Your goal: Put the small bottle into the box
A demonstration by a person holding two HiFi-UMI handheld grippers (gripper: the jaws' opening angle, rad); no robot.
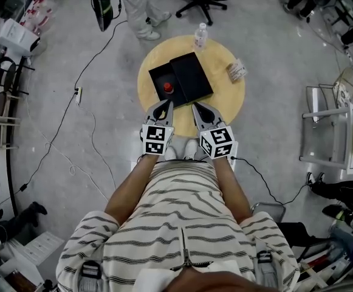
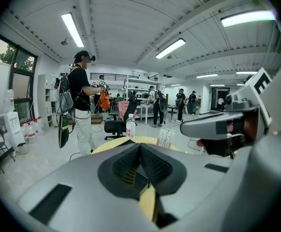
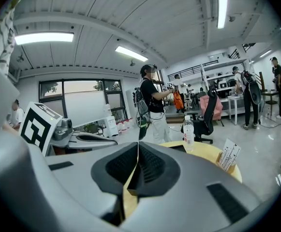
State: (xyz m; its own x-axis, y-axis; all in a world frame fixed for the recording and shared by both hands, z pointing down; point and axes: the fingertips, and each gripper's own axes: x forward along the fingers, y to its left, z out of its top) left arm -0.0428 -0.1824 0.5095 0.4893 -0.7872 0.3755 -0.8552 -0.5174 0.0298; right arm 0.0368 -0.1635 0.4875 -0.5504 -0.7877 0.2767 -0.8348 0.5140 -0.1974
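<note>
On the round yellow table (image 1: 228, 96) stands an open black box (image 1: 161, 79), its black lid (image 1: 191, 76) lying against its right side. A small red bottle (image 1: 167, 88) sits inside the box. My left gripper (image 1: 167, 104) and right gripper (image 1: 195, 107) hover side by side over the table's near edge, just short of the box. Both are shut with nothing between the jaws. The left gripper view shows its jaws pressed together at the left gripper (image 2: 140, 147), and the right gripper (image 3: 138, 147) looks the same in its own view. The box is hidden behind the jaws there.
A clear water bottle (image 1: 200, 35) stands at the table's far edge, and a small card holder (image 1: 237, 70) at its right. A person (image 2: 82, 105) stands beyond the table near an office chair (image 2: 115, 125). Cables run across the floor at the left.
</note>
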